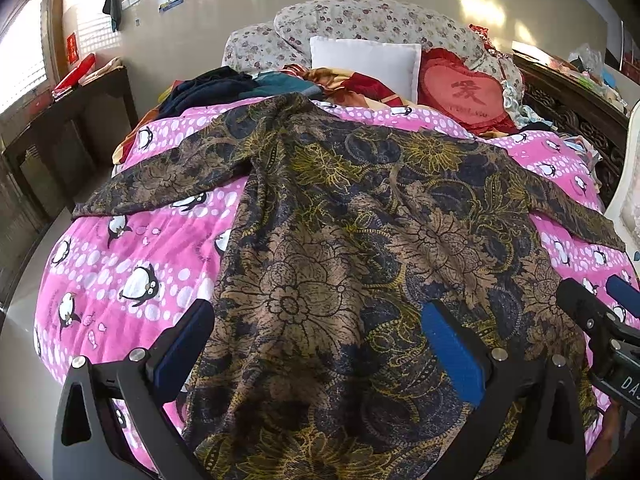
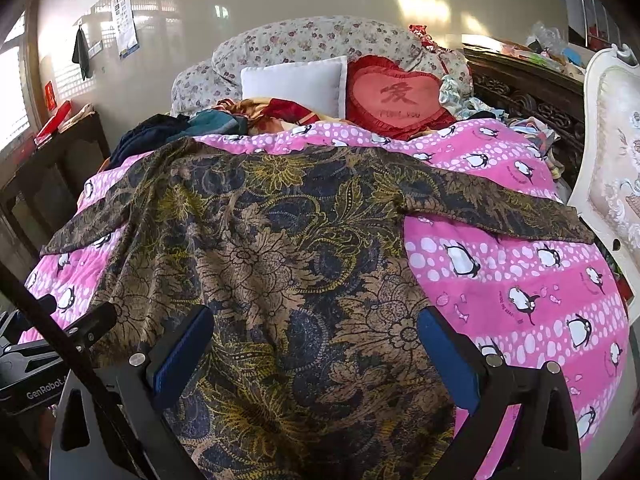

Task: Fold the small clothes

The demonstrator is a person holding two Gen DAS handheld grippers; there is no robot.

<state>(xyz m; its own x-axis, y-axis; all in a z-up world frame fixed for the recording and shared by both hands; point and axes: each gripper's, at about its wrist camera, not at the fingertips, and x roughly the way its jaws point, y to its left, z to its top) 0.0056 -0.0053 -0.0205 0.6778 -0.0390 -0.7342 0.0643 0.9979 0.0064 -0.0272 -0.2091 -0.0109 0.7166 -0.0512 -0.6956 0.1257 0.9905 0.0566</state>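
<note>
Left wrist view: the left claw (image 1: 316, 344) stands wide open, gripping nothing, above the near hem of a dark floral-print fabric garment in brown, navy and yellow (image 1: 340, 240). The garment lies spread on the pink penguin-print quilt (image 1: 120, 264) of the bed, its long axis running straight ahead from the claw, sleeves out to either side. The garment's left side edge passes just inside the left blue pad (image 1: 184, 344).

Right wrist view: the right claw (image 2: 316, 352), also open and empty, hovers over the same hem (image 2: 280, 420), the right side edge close to its right pad (image 2: 452, 360). Each claw seems equally near its own hem corner, so a lengthwise fold looks likely.
</note>
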